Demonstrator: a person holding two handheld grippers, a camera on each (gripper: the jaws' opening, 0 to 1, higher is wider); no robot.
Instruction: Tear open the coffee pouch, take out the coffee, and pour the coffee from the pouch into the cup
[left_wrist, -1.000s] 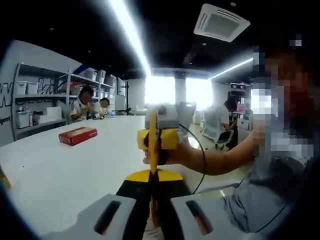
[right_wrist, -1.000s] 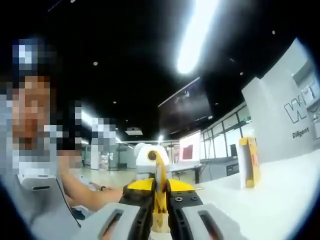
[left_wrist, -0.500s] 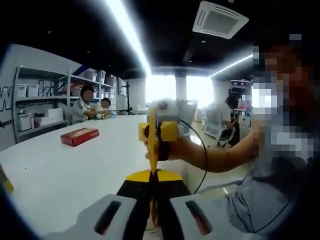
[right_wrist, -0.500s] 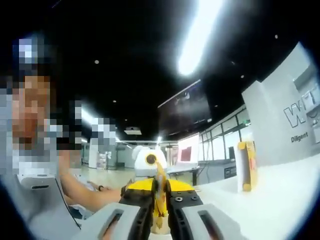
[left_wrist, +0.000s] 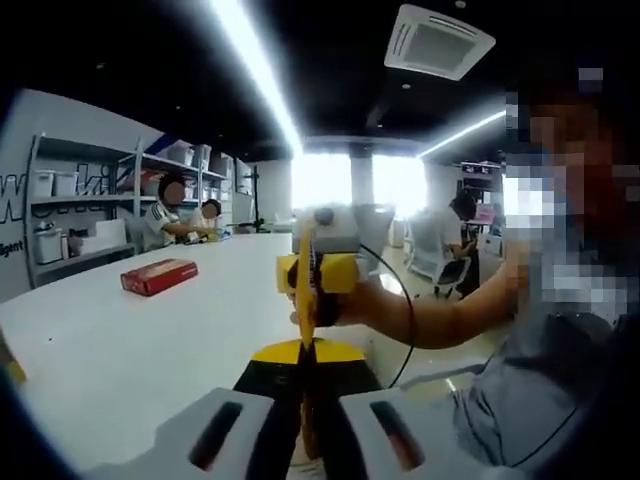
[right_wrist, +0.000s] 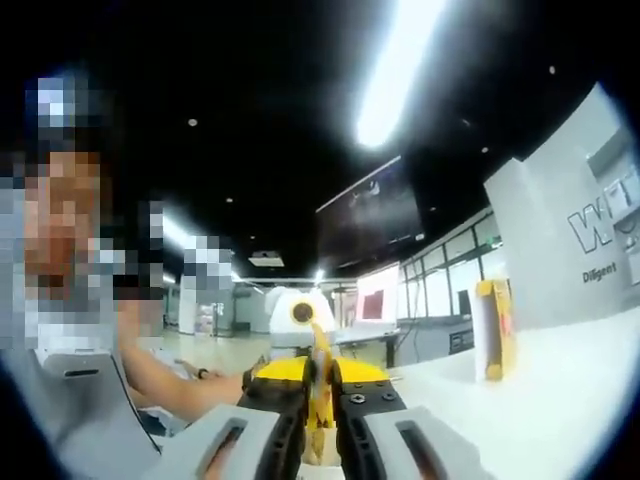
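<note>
A thin yellow coffee pouch (left_wrist: 304, 318) is seen edge-on, stretched between my two grippers above the table edge. In the left gripper view my left gripper (left_wrist: 305, 388) is shut on the pouch's near end. The right gripper (left_wrist: 318, 272) faces it from beyond, shut on the far end, with a person's hand and forearm behind it. In the right gripper view the same pouch (right_wrist: 318, 372) rises from my right gripper (right_wrist: 318, 418), whose jaws are closed on it. The left gripper (right_wrist: 300, 368) sits just behind the pouch. I cannot see any tear in the pouch.
A red box (left_wrist: 158, 275) lies on the white table (left_wrist: 120, 350). People sit at the table's far end beside shelves (left_wrist: 80, 200). A yellow box (right_wrist: 497, 328) stands upright on the table (right_wrist: 560, 400). The person's arm (left_wrist: 440, 315) reaches in from the right.
Both views shift slightly with the hands. The two grippers keep their hold on the pouch, and it looks the same.
</note>
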